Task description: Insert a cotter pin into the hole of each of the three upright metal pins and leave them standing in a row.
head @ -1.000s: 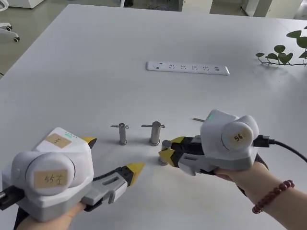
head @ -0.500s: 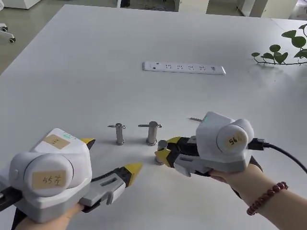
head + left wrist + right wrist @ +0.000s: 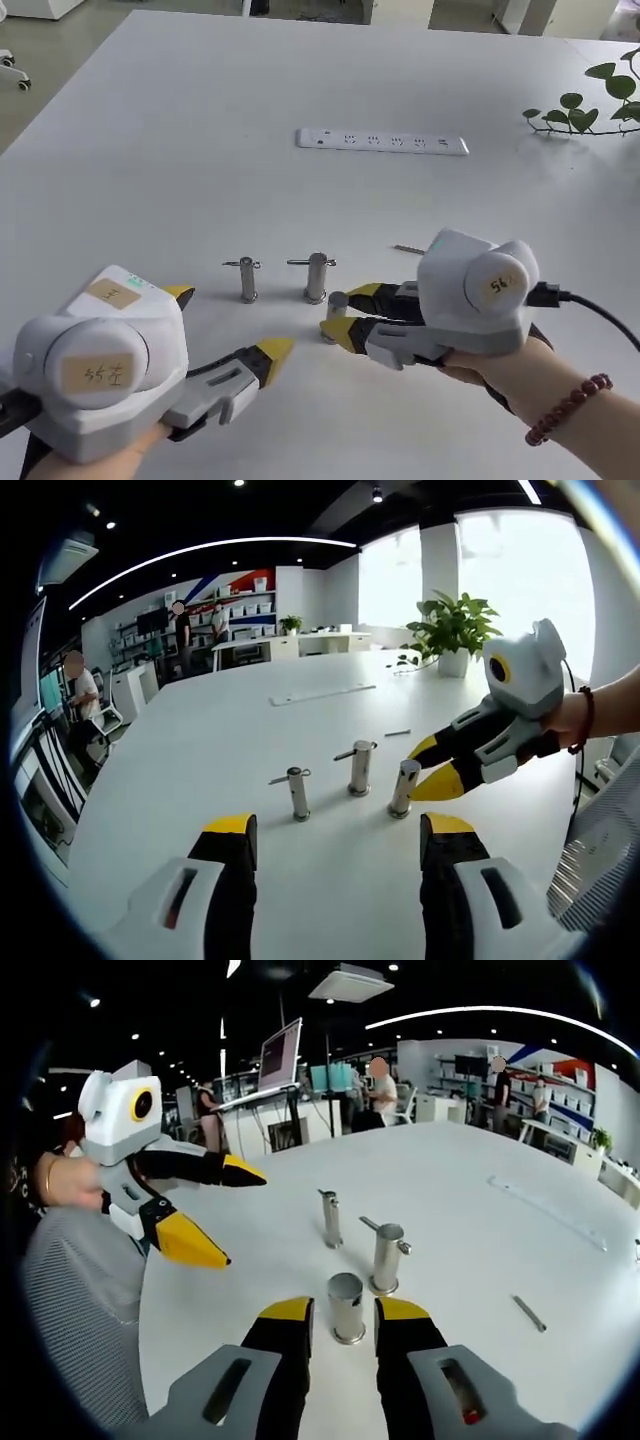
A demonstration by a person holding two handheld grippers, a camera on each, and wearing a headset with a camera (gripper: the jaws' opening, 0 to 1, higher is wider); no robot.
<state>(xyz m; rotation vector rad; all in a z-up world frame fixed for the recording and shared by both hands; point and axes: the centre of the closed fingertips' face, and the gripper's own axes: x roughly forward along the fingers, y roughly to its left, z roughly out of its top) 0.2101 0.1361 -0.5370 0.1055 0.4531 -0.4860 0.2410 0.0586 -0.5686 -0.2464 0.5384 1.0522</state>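
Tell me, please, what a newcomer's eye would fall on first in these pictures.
Three metal pins stand in a row on the white table: the left pin and the middle pin carry cotter pins, the right pin is bare. The right hand-held gripper has its open jaws close on either side of that bare pin, and a loose cotter pin lies beyond it.

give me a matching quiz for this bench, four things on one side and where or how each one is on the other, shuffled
Things
1. left metal pin
2. right-hand metal pin
3. loose cotter pin
4. power strip

States
a. white, far across the bench
b. standing, with a cotter pin through its top
c. standing, nothing through it, between the jaws of the right gripper
d. thin, lying flat just beyond the right gripper

Pairs: 1-b, 2-c, 3-d, 4-a
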